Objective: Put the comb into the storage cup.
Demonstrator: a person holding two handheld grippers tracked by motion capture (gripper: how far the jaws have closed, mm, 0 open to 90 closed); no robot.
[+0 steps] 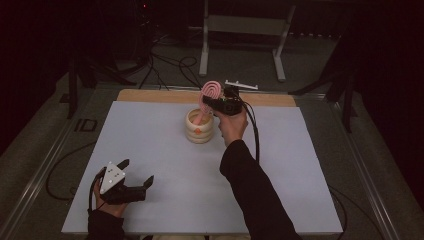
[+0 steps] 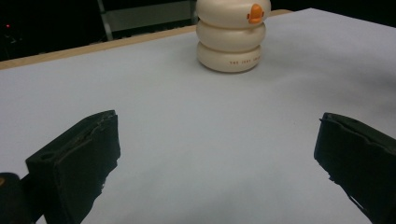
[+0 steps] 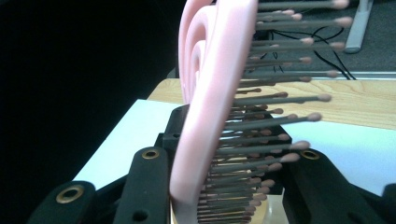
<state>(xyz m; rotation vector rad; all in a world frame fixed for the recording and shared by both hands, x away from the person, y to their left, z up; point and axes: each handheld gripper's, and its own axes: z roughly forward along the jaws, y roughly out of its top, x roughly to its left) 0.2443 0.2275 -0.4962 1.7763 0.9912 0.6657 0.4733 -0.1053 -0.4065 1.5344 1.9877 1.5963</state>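
The right gripper (image 1: 214, 101) has its jaws clamped on a pink hairbrush (image 1: 209, 95), one jaw on the brush's back and one on its bristle side, and holds it over the cream holder (image 1: 199, 127) at the far middle of the table (image 1: 165, 165), the handle reaching down into the holder. The left gripper (image 1: 135, 172) rests near the table's near left corner, jaws wide apart with nothing between them.

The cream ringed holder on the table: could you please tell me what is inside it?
The pink hairbrush, gripped by the right gripper, stands with its handle inside the cream holder. The handle's lower end and the holder's bottom are hidden by its wall.
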